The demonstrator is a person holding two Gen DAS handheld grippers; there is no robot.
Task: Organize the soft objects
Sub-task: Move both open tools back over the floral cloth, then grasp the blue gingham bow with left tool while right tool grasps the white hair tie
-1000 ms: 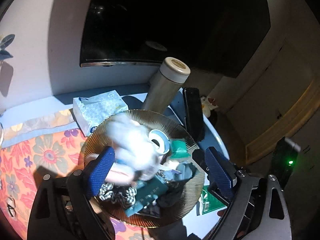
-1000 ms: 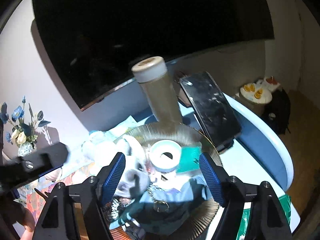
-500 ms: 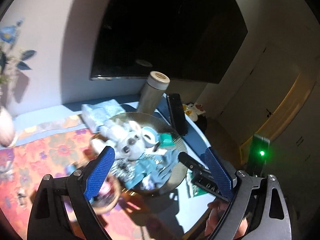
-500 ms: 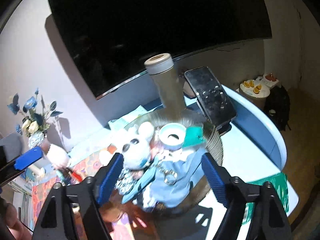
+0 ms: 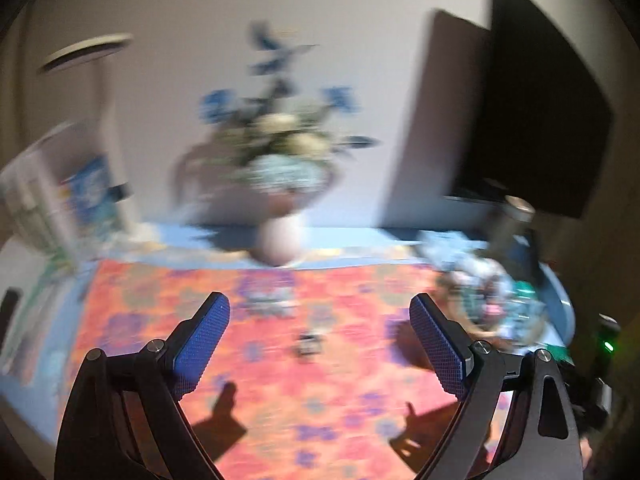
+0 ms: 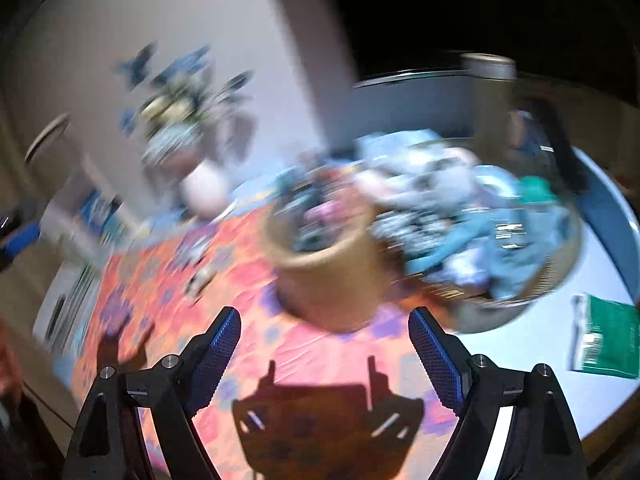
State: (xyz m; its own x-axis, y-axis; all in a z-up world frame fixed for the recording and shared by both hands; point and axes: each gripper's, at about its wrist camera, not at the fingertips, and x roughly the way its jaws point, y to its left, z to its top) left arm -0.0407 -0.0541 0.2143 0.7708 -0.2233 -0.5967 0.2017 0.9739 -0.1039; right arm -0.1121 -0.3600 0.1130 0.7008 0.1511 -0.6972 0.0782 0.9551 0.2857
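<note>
One vase [image 5: 280, 240], one basket [image 6: 328, 272], one dish [image 6: 560, 280], two cloths.

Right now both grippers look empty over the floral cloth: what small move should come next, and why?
Probably swing the right gripper forward and rightwards toward the heaped dish to pick out a soft item. Its jaws stand open with nothing between them, and the pile lies just beyond the tan pot. The left gripper, also open, faces the vase, farther from the pile. Blur hides which item.

Both views are motion-blurred. The jaws carry blue pads [image 5: 202, 342] with a fine knurled texture on matt black plastic arms. A floral cloth [image 5: 280, 360] covers the counter [image 6: 560, 380], whose bare part beside the cloth looks smooth. The bowl [image 6: 512, 304] seems ribbed and shiny; the pot [image 6: 328, 280] near it, matt.
</note>
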